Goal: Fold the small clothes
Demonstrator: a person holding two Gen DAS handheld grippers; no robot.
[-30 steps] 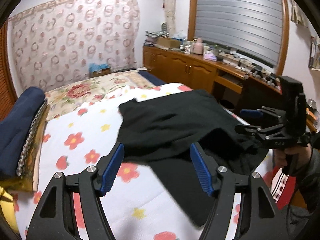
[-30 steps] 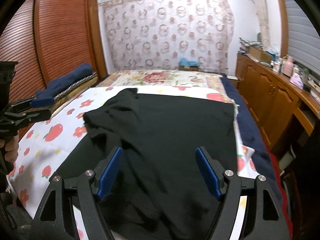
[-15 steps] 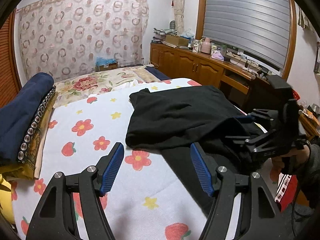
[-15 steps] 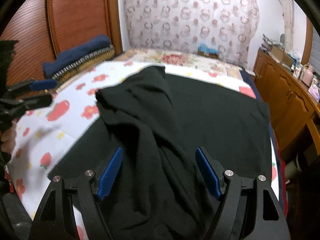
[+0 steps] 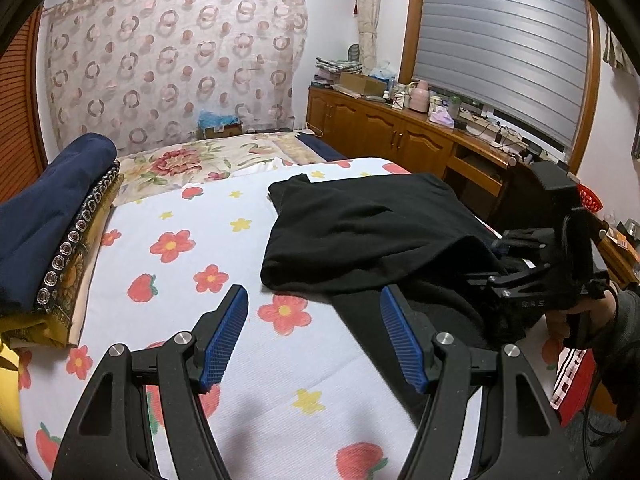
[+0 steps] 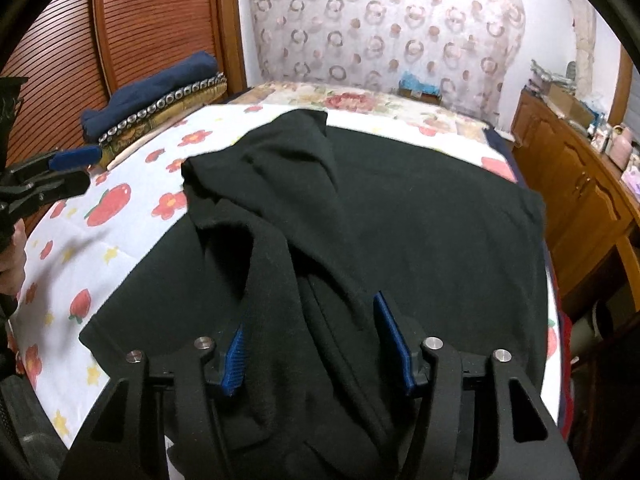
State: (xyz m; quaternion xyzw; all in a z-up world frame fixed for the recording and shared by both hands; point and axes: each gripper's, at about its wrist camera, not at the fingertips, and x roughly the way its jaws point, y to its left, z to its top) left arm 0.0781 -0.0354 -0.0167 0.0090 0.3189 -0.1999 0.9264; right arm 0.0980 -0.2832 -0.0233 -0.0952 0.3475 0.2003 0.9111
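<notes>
The right tongs [image 6: 316, 344] had just been closing, pinching a bunched ridge of the black garment [image 6: 420, 216]; the left tongs [image 5: 314, 336] stood wide and empty beside it. A shallow bite could slip when lifted.

a white bedspread [image 5: 168, 248] printed with red flowers and strawberries covers the bed. along its left edge lies a folded navy blanket [image 5: 44, 208] on a patterned gold cushion [image 5: 76, 280]. a floral pillow [image 5: 188, 164] sits at the far end before a ring-patterned curtain [image 5: 168, 64]. a cluttered wooden cabinet [image 5: 384, 132] runs along the right wall under a grey blind [image 5: 504, 40].
</notes>
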